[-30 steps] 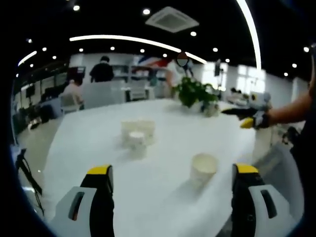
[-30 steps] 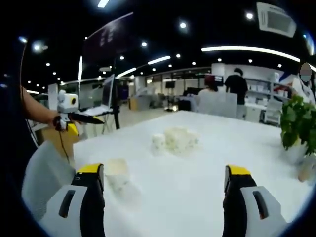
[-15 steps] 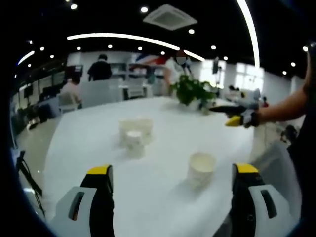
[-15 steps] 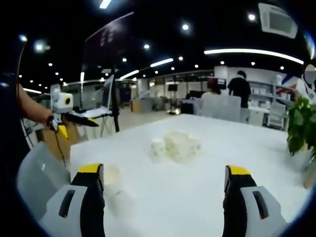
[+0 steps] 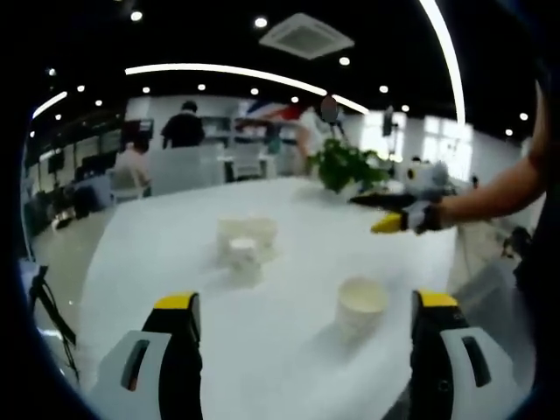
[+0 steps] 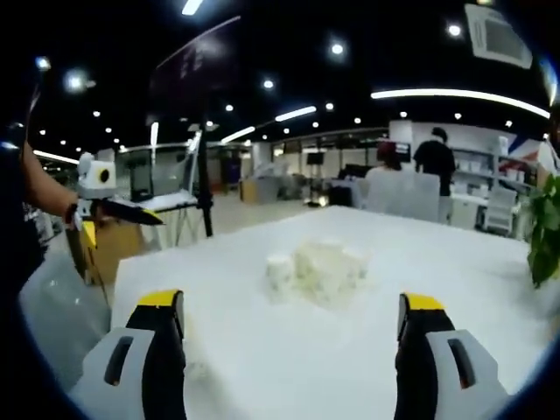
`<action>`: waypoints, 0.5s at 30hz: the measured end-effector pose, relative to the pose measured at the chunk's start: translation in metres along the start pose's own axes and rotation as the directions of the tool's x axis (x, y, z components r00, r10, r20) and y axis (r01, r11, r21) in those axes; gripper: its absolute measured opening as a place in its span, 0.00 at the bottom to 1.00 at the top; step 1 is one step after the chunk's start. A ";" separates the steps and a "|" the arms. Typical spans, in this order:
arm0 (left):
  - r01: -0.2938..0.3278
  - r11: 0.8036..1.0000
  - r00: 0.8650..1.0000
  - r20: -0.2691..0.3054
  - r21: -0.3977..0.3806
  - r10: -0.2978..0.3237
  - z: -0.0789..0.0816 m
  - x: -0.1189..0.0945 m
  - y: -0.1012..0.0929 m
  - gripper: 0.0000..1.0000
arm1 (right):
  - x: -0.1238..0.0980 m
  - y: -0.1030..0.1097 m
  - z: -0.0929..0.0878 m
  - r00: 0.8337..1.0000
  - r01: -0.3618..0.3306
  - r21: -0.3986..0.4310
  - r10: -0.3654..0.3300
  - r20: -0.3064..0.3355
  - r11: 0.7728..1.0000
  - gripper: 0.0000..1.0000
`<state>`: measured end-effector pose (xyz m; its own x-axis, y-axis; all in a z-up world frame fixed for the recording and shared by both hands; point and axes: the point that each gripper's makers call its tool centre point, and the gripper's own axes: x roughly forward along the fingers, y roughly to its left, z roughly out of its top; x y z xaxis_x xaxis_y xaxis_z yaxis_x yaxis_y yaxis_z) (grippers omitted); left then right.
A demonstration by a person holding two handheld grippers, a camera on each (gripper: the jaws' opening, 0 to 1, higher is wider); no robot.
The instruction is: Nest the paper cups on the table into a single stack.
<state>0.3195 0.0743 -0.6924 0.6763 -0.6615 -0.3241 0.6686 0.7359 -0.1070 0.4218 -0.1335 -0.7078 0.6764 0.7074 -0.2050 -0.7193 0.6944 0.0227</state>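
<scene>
Since a second ago the lone cup [image 5: 361, 300] sits a little lower in the left gripper view, and in the right gripper view it has slid out at the lower left, where the camera has swung away from it. It stands upright, mouth up, near the table's [image 5: 157, 254] near edge, between the left gripper's [image 5: 306, 350] jaws as the view has them but beyond their tips, untouched. Those jaws stand wide apart with nothing in them.

Well apart from it, toward the table's middle, is the cluster [image 5: 245, 241] of the other cups. They blur into one pale mass; one smaller cup at the front can be picked out, but the count cannot be told. In the right gripper view the cluster [image 6: 317, 271] lies ahead, between that view's own jaws and far past them.

The right gripper [image 6: 289, 350] is also spread wide and empty. Seen from the left gripper view, it [image 5: 385, 213] reaches in over the table's right edge, further in than before, held by a hand with the forearm cut off at the side; its jaw state there is too blurred to read.

A plant [image 5: 346, 164] stands at the far edge, its pot hard to make out.
</scene>
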 end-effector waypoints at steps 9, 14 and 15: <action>-0.021 1.000 1.000 0.016 -0.018 0.021 0.006 0.003 0.005 0.99 | 0.034 -0.013 0.005 1.000 -0.014 -0.008 0.014 0.021 1.000 1.00; -0.023 0.999 1.000 0.015 -0.028 0.024 0.003 0.005 0.005 0.99 | 0.055 -0.024 0.005 1.000 -0.016 -0.005 0.016 0.022 1.000 1.00; -0.022 0.999 1.000 0.012 -0.029 0.022 0.002 0.006 0.005 0.99 | 0.058 -0.025 0.005 1.000 -0.017 -0.006 0.017 0.022 1.000 1.00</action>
<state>0.3272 0.0736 -0.6926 0.6946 -0.6468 -0.3148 0.6446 0.7539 -0.1269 0.4799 -0.1088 -0.7156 0.6673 0.7219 -0.1832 -0.7317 0.6814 0.0202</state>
